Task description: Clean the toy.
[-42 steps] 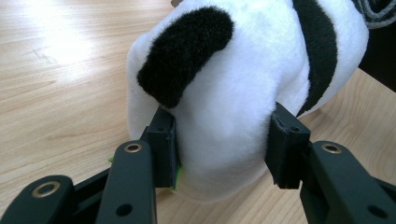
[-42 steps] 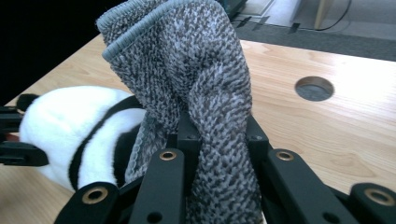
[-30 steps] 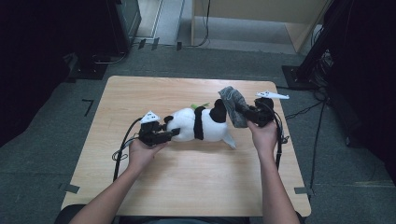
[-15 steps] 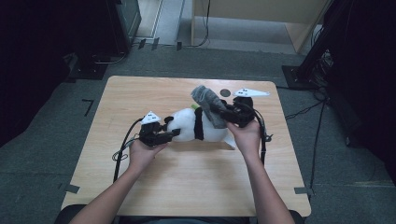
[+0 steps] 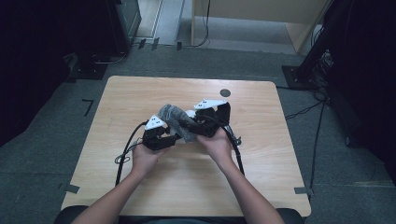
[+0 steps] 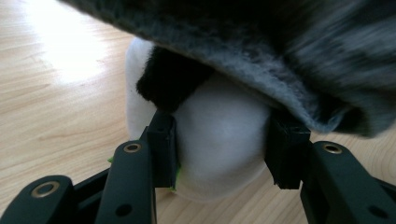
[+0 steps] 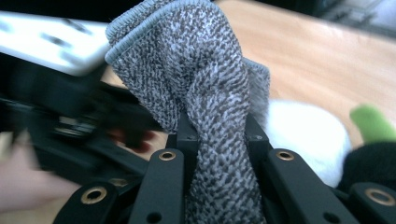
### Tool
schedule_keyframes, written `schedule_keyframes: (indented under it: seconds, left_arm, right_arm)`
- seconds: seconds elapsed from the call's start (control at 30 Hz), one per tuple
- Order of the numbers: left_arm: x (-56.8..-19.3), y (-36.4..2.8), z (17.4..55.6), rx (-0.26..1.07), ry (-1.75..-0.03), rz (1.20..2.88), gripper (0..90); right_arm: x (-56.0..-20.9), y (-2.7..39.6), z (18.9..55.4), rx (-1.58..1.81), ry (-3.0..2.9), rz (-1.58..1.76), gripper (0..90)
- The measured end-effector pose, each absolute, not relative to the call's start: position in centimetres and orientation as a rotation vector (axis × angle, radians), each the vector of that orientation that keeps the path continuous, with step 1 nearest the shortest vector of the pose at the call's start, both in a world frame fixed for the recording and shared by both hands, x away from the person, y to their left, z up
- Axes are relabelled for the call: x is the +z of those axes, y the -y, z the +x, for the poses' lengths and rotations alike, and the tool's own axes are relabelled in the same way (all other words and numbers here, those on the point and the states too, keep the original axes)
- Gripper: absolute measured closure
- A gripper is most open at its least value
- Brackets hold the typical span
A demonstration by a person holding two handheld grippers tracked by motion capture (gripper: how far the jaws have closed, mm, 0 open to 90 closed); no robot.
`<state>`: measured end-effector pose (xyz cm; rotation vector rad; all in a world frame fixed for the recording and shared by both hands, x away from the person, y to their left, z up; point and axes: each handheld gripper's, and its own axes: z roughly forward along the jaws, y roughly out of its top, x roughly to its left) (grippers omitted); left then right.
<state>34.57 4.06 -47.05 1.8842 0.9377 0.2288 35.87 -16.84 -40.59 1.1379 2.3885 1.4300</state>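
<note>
Right gripper view shows the right gripper [image 7: 216, 135] with its two black jaws clenched on a grey sock [image 7: 196, 79]. The knit cloth is pinched into a narrow fold between the jaws and stands up above them, with its ribbed cuff at the top. Just behind the sock lies a stuffed toy [image 7: 306, 135], white with a black part and a small green piece.

In the left gripper view, the left gripper [image 6: 219, 154] has its jaws partly apart and pressed on both sides of a round white end of the toy [image 6: 219, 140], so it is grasping the toy. The grey sock [image 6: 280, 51] hangs over the toy from above, blurred, and touches its top.

From the high view, the toy [image 5: 190, 114] lies near the middle of the wooden table [image 5: 261, 177], mostly covered. The sock [image 5: 175, 119] is over the toy, between the left gripper [image 5: 161, 135] and the right gripper [image 5: 205, 123], which are close together.
</note>
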Motion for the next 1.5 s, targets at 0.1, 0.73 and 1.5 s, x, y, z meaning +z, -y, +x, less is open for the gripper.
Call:
schedule_keyframes:
  seconds: [0.1,0.73,1.5]
  left_arm:
    - [-47.1,-4.0,34.6,0.226,-0.935,1.878,53.0]
    - [-46.7,-4.4,35.8,0.167,-0.921,1.910,53.5]
    - [-46.6,-5.7,37.2,0.100,-0.933,1.905,53.8]
  right_arm:
    - [-41.3,17.8,36.5,1.494,-2.382,1.173,76.8]
    - [-40.6,24.9,37.5,1.428,-2.225,1.335,76.7]
    - [-40.8,32.6,37.6,1.386,-1.989,1.544,76.8]
